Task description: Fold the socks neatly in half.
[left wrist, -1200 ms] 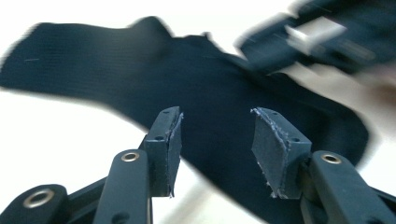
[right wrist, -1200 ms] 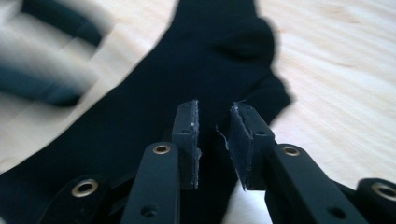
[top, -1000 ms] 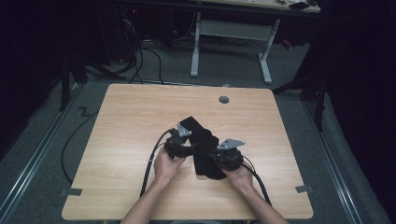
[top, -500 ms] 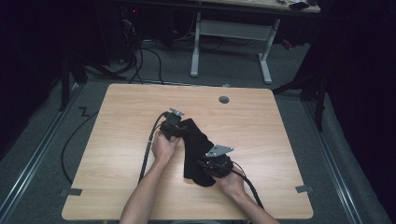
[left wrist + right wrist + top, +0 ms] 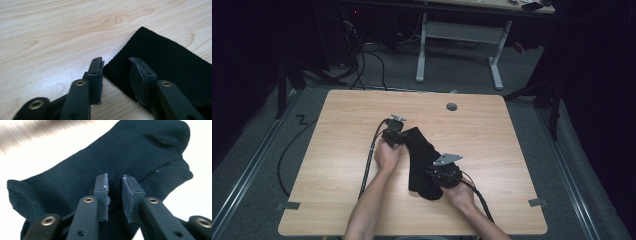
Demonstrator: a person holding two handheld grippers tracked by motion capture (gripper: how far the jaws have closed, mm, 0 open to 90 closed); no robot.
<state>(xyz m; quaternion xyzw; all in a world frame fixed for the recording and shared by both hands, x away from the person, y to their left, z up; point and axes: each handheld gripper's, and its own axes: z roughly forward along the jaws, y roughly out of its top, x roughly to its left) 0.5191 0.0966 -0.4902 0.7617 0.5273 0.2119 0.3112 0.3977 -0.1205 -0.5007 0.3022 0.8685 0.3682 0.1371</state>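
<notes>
Left gripper: I have it low at the sock's cuff corner, jaws just narrowing, gap remaining, gripping nothing.
Right gripper: mine sits over the foot end, jaws narrowing on a fold; grip uncertain.

I see a light wooden table with a small grey round cap set into its far edge, right of centre. Beyond it on the grey floor stands a white-legged desk frame, with dark cables tangled to its left. Grey tape tabs mark the near corners.
</notes>
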